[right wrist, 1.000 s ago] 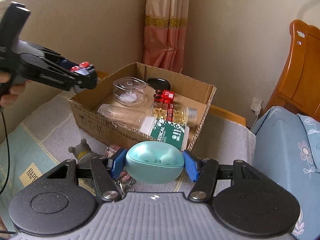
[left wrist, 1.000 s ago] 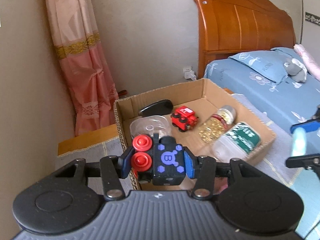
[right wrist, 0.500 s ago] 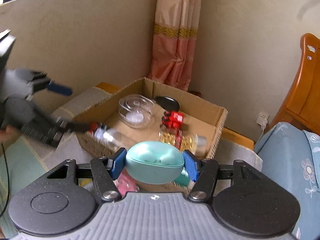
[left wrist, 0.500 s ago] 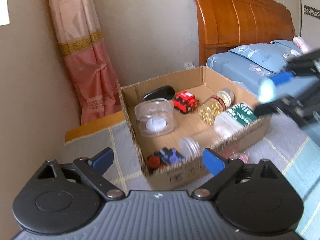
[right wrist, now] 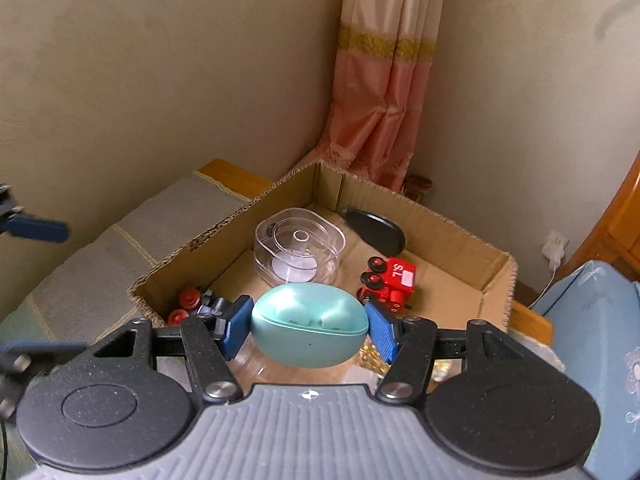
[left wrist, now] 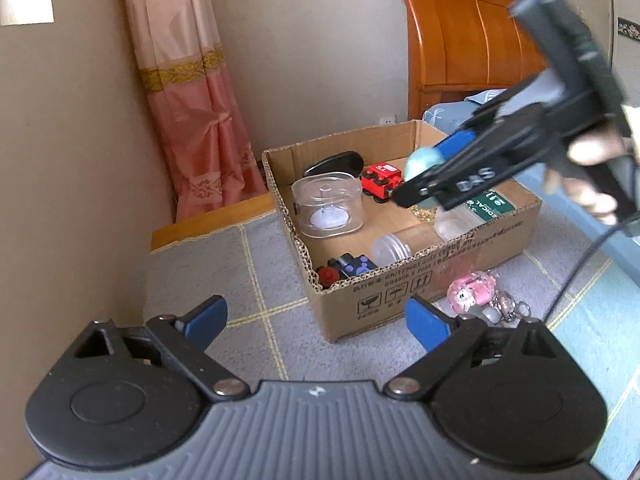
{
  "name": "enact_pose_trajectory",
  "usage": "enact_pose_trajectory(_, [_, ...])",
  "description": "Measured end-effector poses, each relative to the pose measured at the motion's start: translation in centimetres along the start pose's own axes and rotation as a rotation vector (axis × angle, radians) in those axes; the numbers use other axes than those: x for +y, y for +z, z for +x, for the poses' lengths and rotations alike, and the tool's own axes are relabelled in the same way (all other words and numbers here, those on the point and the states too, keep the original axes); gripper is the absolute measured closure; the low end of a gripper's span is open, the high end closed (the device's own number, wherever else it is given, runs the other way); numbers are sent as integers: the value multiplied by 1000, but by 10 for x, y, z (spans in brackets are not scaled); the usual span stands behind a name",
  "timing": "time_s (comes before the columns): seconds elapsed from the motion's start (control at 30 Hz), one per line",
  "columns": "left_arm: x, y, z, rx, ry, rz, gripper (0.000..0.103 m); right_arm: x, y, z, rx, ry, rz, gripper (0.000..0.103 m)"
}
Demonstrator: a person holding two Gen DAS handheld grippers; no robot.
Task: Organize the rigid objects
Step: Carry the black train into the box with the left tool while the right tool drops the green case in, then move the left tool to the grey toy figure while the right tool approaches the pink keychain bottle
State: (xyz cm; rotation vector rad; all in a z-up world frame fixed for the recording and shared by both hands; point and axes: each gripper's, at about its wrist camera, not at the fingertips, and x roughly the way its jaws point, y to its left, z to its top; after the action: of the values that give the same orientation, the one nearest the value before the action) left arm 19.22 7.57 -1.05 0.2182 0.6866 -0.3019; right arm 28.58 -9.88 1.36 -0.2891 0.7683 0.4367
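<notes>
Here our left gripper (left wrist: 316, 320) hangs with its blue pads spread wide and nothing between them, over the grey mat (left wrist: 224, 280) just short of the cardboard box (left wrist: 420, 280). Our right gripper (right wrist: 308, 330) is clamped on the mint-green earbud case (right wrist: 309, 330), held above the near part of the box. Outside the box, against its near wall, lies a pink keychain toy (left wrist: 472, 292). Inside, in the near left corner, lies the black-and-blue toy with red wheels (left wrist: 344, 270); past it sits a clear plastic tub (left wrist: 326, 210), then the red toy truck (left wrist: 380, 180), and by the far wall a black oval object (left wrist: 334, 162).
</notes>
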Motion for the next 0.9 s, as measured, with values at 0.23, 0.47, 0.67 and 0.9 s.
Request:
enact_pose_trajectory(0.23, [5,-2,1,6,6,-23,7,-2,6,29,42,-8,29,28])
enact_pose_trajectory(0.47, [8,-3,-2,13,17,-52,5,-5,0,11,-20,-23,65,0])
enact_pose_trajectory(0.67, [2,-10,-8,16,24,-89,3,2,-19,-19,-31,-39,76,0])
enact_pose_trajectory(0.9, [-10,-23,-13,40,50,-101,3,12,-68,-48,-29,-34,164,0])
